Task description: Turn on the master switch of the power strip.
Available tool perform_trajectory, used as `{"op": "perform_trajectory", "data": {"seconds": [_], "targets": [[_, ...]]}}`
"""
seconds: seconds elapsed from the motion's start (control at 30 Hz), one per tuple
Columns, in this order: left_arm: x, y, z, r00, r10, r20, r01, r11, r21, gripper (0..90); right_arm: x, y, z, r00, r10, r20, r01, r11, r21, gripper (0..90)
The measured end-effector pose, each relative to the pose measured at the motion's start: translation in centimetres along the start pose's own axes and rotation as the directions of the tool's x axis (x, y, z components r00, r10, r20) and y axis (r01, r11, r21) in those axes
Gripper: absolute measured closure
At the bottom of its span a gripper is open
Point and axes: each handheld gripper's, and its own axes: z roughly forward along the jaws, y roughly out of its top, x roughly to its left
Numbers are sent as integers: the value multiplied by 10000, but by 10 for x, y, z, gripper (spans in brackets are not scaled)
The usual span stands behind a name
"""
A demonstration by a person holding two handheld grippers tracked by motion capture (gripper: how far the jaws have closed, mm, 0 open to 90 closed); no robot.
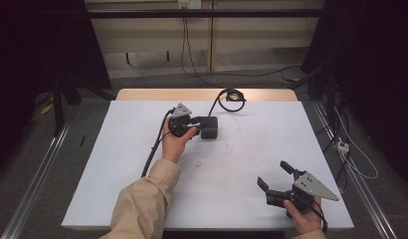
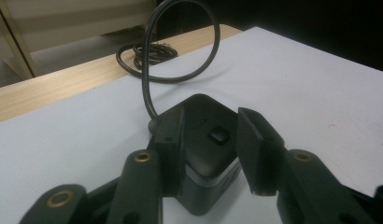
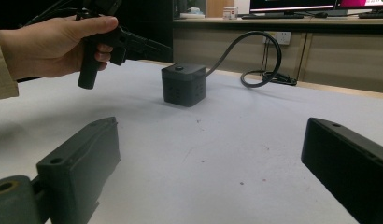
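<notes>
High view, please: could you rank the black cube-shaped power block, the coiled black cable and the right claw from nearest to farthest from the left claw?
1. Black cube-shaped power block: between the left claw's jaws, mid-table.
2. Coiled black cable: beyond the block, at the table's far edge.
3. Right claw: near right corner, jaws open and holding nothing.

A cube box on the table, with a gripper on each side

The cube box (image 1: pixel 209 127) sits on the table (image 1: pixel 117 164) toward the back. Its cord (image 1: pixel 227 97) loops behind it. The left gripper (image 1: pixel 194 122) is just left of the box. The right gripper (image 1: pixel 271 179) is well apart, near the front right corner.
</notes>
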Motion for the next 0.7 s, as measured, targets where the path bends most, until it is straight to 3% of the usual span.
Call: {"op": "perform_trajectory", "data": {"seconds": [0.7], "targets": [[1,0,6,9997,185,176,-188,9996,201,824,-1,0,0,10000,12,-12,-12,10000,6,40]]}}
